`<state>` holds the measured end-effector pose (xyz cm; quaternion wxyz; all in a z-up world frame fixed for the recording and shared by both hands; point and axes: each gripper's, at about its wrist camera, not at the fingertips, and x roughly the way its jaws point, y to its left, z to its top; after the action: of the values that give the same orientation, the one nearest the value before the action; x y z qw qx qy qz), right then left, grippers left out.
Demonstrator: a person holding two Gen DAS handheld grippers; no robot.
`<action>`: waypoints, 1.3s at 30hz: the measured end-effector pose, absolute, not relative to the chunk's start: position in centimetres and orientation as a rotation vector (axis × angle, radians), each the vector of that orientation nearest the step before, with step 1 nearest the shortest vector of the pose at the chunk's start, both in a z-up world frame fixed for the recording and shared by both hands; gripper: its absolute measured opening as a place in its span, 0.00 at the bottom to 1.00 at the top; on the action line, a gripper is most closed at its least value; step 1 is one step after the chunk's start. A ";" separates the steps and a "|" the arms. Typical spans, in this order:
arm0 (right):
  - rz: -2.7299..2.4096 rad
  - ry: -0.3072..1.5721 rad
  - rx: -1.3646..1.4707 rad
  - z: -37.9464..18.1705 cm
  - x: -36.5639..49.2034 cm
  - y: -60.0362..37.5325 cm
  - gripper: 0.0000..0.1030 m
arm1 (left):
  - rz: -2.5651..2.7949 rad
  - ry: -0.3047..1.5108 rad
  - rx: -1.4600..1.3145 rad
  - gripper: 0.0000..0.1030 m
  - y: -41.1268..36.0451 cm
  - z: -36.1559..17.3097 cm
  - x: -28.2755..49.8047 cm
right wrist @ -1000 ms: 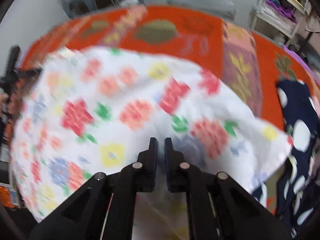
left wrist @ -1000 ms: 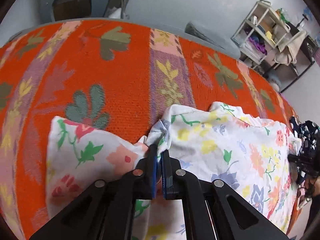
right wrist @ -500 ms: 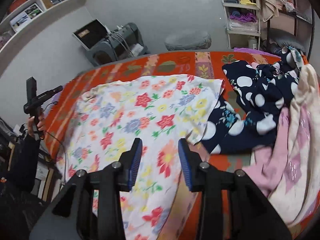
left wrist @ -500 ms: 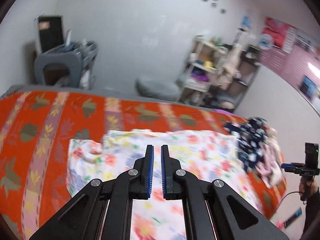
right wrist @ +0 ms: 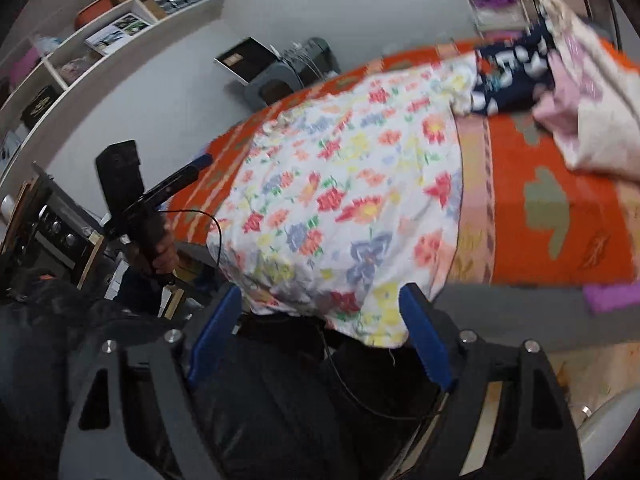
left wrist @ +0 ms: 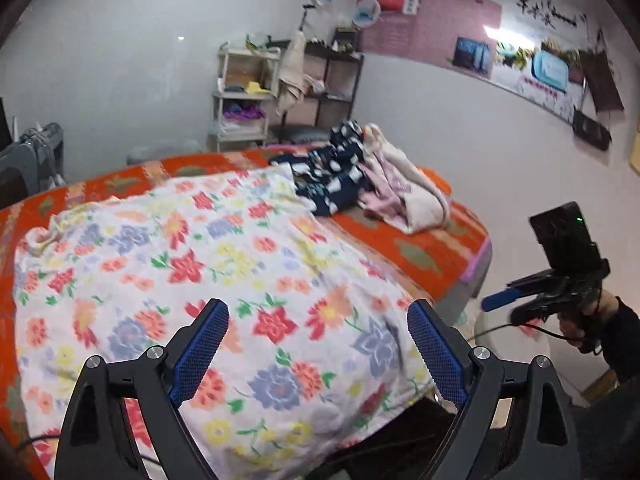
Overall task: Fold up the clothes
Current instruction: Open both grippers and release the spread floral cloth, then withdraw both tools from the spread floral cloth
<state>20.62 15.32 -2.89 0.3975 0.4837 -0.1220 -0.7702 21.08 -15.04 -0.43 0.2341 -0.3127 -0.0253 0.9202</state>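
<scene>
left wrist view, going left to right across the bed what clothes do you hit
floral garment → navy polka-dot garment → pink and cream garment, all on the orange bedspread

Orange patterned bedspread (left wrist: pixel 424 248); open shelf unit (left wrist: pixel 244 96) at far wall; posters (left wrist: pixel 472 36), text blurred, maybe adverts.

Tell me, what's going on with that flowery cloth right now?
Left tool and right tool open, jaws just opened, nothing held. Floral garment spread flat on bed. Clothes pile alongside.
</scene>
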 end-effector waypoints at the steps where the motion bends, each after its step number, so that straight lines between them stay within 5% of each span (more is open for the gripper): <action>1: -1.940 -0.323 1.274 -5.2 20.2 14.9 0.65 | 2.513 -0.066 -0.868 0.89 -14.1 -1.1 21.3; 12: -1.589 -1.185 1.288 -21.3 17.5 18.5 0.59 | 2.595 -0.123 -1.049 0.89 -13.2 -4.9 17.9; 13: -1.576 -1.190 1.275 -21.3 17.7 18.0 0.43 | 2.588 -0.137 -1.082 0.89 -13.3 -5.5 17.4; 14: -1.585 -1.172 1.263 -21.0 17.8 17.6 0.10 | 2.578 -0.156 -1.115 0.89 -13.4 -6.2 16.9; 19: -1.688 -1.008 1.027 -14.4 20.1 19.4 0.06 | 2.545 -0.189 -1.205 0.89 -13.5 -7.9 16.0; 21: -1.709 -0.871 1.025 -12.3 21.2 20.0 0.15 | 2.554 -0.145 -1.221 0.89 -13.2 -7.9 15.5; 23: -1.731 -0.870 1.086 -12.7 21.5 20.7 0.67 | 2.555 -0.122 -1.215 0.89 -12.8 -7.7 15.1; 32: -1.573 -1.355 1.090 -20.2 21.8 20.2 0.68 | 2.504 -0.078 -1.177 0.89 -10.0 -7.3 14.6; 39: -1.575 -1.346 1.170 -22.1 21.7 17.5 0.68 | 2.556 0.022 -1.091 0.90 -9.1 -4.0 13.3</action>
<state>21.72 17.46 -22.12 0.3719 0.4563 -0.5253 -0.6145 13.26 -9.12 -4.03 0.1801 -0.3861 0.0078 0.9047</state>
